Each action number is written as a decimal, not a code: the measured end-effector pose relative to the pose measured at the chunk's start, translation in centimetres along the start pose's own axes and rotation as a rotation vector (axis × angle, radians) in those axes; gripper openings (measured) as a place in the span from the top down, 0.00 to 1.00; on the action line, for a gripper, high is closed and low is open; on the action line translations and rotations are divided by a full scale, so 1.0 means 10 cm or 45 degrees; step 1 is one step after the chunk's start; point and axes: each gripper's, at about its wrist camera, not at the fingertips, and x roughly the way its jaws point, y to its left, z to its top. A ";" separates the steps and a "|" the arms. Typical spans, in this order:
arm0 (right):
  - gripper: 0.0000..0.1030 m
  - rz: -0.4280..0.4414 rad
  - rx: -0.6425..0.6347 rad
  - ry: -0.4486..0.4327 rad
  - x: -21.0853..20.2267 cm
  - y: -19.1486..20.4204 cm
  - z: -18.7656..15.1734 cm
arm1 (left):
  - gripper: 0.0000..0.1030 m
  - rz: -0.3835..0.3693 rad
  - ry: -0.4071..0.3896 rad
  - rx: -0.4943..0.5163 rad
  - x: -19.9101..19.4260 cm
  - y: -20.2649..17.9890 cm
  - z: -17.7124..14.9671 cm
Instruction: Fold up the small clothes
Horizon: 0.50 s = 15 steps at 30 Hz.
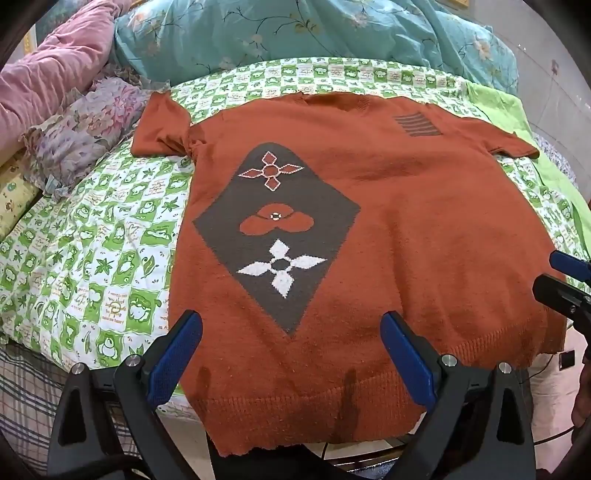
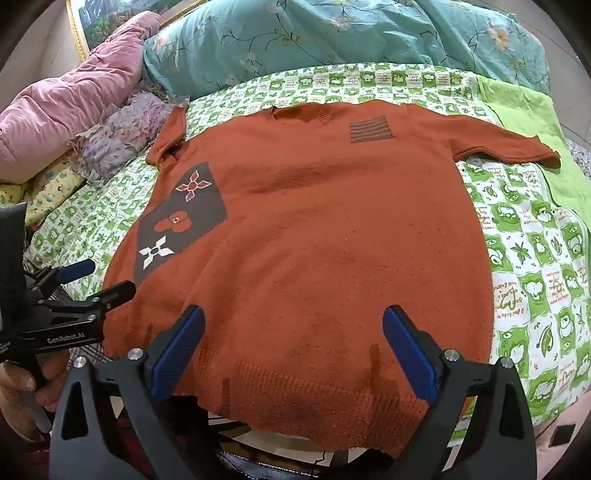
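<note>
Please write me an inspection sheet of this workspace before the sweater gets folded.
Surface: bed with green checked sheet, bare at both sides of the garment.
Job's things: orange sweater spread flat, front up, both sleeves out, hem hanging over the near edge.
Clutter: pink quilt, teal floral duvet, floral pillow, green cloth at the far edge.
Grippers: left gripper and right gripper open, over the hem, holding nothing.
Cables: thin dark cable below the bed edge.
Surroundings: framed picture behind the bedding.
</note>
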 end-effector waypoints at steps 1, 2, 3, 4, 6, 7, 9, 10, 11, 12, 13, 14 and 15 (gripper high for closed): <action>0.06 0.000 0.001 0.002 0.00 0.00 0.00 | 0.05 -0.001 0.001 -0.001 0.00 0.00 0.00; 0.06 0.001 0.001 0.001 0.00 0.00 0.00 | 0.05 -0.003 0.003 -0.001 0.00 0.00 0.00; 0.06 0.002 0.001 0.001 0.00 0.01 0.00 | 0.05 -0.001 0.004 -0.001 0.00 0.00 -0.01; 0.06 0.003 0.001 0.002 0.00 0.01 -0.01 | 0.05 0.002 0.004 -0.001 0.00 -0.01 -0.01; 0.06 0.006 0.000 0.000 -0.01 0.03 -0.01 | 0.05 -0.001 0.002 -0.003 -0.01 0.00 -0.01; 0.06 0.007 -0.001 0.000 -0.01 0.04 -0.01 | 0.05 -0.001 0.003 -0.006 -0.02 0.00 -0.01; 0.06 0.011 -0.003 -0.004 -0.02 0.06 -0.01 | 0.05 -0.003 0.005 -0.006 -0.03 0.00 -0.01; 0.06 0.013 -0.003 -0.006 -0.02 0.06 -0.01 | 0.05 -0.008 0.002 -0.011 0.01 0.05 -0.01; 0.06 0.018 -0.003 -0.008 -0.02 0.07 -0.01 | 0.05 -0.008 0.001 -0.016 0.02 0.02 -0.01; 0.06 0.022 -0.003 -0.009 -0.03 0.07 0.00 | 0.05 -0.008 0.002 -0.015 0.02 0.01 -0.01; 0.06 0.026 -0.004 -0.010 -0.03 0.07 0.00 | 0.05 -0.006 0.002 -0.015 0.02 0.01 -0.01; 0.06 0.031 -0.006 -0.012 -0.03 0.08 0.00 | 0.05 -0.005 0.002 -0.016 0.02 0.01 -0.01; 0.06 0.034 -0.008 -0.013 -0.04 0.08 0.00 | 0.05 -0.007 0.002 -0.018 0.02 0.01 0.00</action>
